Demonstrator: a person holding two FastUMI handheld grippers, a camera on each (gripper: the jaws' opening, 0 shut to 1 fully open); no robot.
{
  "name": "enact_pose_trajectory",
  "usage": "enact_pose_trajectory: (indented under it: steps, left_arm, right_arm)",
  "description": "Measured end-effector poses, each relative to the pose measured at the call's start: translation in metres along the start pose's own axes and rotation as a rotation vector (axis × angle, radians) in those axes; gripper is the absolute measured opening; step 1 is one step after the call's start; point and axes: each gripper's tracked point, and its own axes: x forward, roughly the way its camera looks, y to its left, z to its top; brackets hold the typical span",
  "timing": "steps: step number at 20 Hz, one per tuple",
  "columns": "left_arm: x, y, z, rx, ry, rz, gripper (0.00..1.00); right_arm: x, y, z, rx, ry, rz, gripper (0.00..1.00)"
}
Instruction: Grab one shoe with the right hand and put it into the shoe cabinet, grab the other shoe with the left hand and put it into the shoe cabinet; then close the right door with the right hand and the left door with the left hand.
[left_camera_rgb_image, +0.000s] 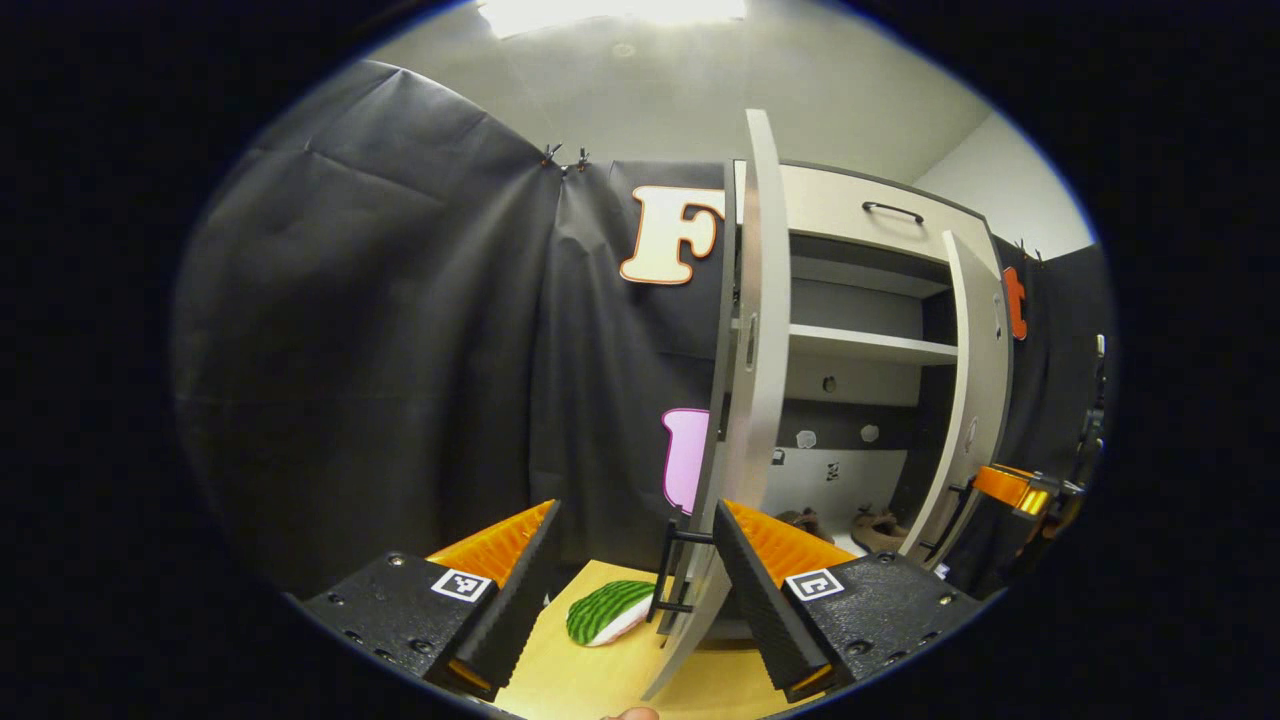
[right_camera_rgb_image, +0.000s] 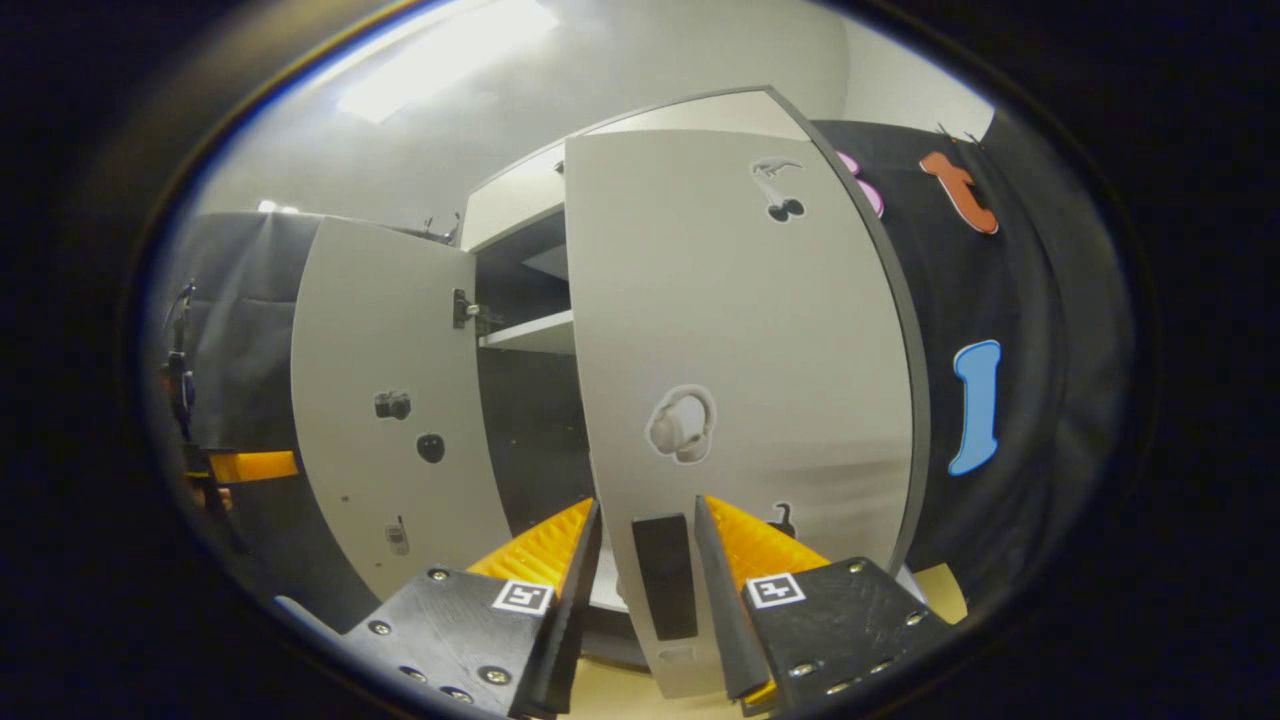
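Both your grippers sit spread apart at the half-open cabinet doors, left door, right door, two shoes inside.

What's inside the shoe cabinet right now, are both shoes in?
In the left gripper view, two brown shoes sit on the shoe cabinet floor, with a bare shelf above. The left door and right door hide the cabinet's sides.
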Motion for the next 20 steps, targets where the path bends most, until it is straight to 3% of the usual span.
enact_pose_trajectory:
  steps: [1, 4, 5, 6, 9, 10, 11, 19, 20]
  left_arm:
    - [0.004, 0.001, -0.003, -0.001, 0.004, -0.004, 0.90]
    - [0.009, 0.000, -0.011, -0.006, 0.024, -0.019, 0.92]
    - [0.009, -0.001, -0.013, -0.007, 0.030, -0.026, 0.92]
    - [0.012, -0.002, -0.015, -0.009, 0.035, -0.035, 0.92]
    - [0.015, -0.001, -0.016, 0.004, 0.030, -0.045, 0.92]
    - [0.015, -0.004, -0.015, 0.008, 0.032, -0.052, 0.89]
    - [0.016, -0.005, -0.016, 0.005, 0.032, -0.060, 0.89]
    - [0.015, -0.034, -0.020, -0.014, 0.047, -0.174, 0.91]
    - [0.015, -0.040, -0.020, -0.019, 0.049, -0.194, 0.86]
  right_arm:
    - [0.000, 0.000, 0.001, -0.004, -0.002, -0.003, 0.49]
    - [-0.001, 0.001, 0.002, -0.005, -0.011, -0.010, 0.49]
    - [-0.001, 0.000, 0.002, -0.007, -0.014, -0.015, 0.56]
    - [-0.001, 0.000, 0.002, -0.010, -0.017, -0.020, 0.49]
    - [-0.002, 0.000, 0.002, -0.018, -0.024, -0.031, 0.49]
    - [-0.002, 0.000, 0.002, -0.019, -0.026, -0.034, 0.56]
    - [-0.002, 0.000, 0.003, -0.019, -0.028, -0.037, 0.49]
    - [-0.002, 0.000, 0.002, -0.027, -0.038, -0.051, 0.49]
    - [-0.003, 0.000, 0.002, -0.025, -0.038, -0.051, 0.49]
